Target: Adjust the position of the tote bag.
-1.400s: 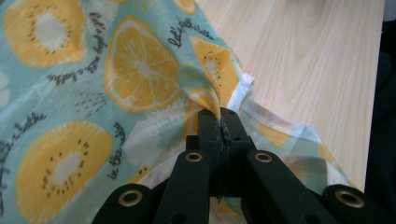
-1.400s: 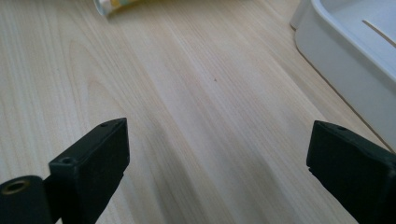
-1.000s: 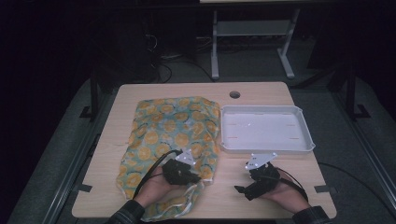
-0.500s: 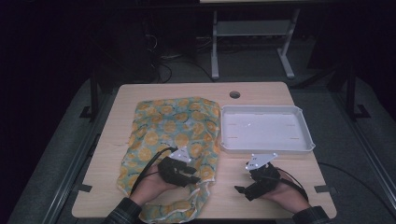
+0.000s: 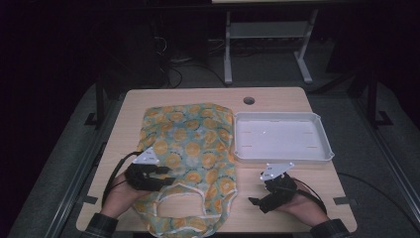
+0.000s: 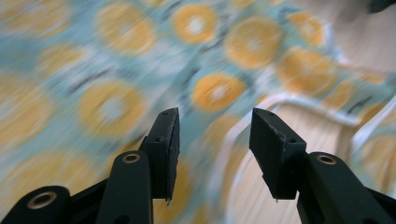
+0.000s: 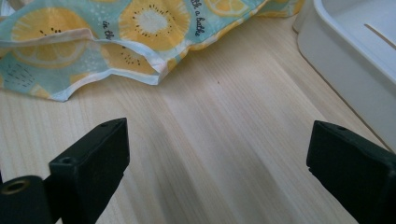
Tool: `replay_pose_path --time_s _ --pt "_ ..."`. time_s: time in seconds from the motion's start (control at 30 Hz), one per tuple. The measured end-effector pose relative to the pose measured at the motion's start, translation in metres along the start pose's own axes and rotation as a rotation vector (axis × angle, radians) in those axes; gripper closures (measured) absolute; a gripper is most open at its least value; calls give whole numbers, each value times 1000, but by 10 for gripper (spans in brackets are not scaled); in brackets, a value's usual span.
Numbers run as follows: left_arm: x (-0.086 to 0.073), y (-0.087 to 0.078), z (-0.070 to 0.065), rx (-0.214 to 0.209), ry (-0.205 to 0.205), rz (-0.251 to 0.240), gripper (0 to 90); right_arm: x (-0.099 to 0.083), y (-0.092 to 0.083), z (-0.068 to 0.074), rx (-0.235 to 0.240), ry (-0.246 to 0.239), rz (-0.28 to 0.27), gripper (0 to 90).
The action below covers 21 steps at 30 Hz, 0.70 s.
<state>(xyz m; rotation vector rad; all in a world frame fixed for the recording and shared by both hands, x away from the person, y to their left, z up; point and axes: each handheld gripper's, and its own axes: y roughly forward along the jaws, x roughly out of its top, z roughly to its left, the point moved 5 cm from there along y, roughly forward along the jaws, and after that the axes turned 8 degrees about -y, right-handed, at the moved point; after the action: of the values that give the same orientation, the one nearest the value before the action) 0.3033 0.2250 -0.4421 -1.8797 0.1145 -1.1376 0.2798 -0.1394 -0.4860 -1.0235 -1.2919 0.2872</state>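
left tool (image 6: 215,154): black jaws apart, just been opening, nothing between | below: blurred teal cloth printed with orange citrus slices (image 6: 112,84), white-edged hem | right: pale wooden surface (image 6: 327,135)

Dark room, grey floor (image 5: 277,74), wooden table (image 5: 198,96).

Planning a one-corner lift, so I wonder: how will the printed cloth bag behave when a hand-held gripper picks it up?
The cloth bag lies flat and wrinkled on the table, so it will probably droop and fold. Being thin fabric, it likely weighs little. Its loose handle loop may dangle or drag.
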Motion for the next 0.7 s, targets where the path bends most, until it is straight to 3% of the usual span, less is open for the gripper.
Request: replay_pose_path --time_s 0.27,0.5,0.7 --pt "-46 -36 33 115 -118 8 494 1 1 1 7 -2 5 53" --pt "-85 -40 50 166 -197 80 444 2 3 1 14 -8 8 53" --pt "-90 -31 51 165 -179 123 408 4 5 1 19 -14 10 53"
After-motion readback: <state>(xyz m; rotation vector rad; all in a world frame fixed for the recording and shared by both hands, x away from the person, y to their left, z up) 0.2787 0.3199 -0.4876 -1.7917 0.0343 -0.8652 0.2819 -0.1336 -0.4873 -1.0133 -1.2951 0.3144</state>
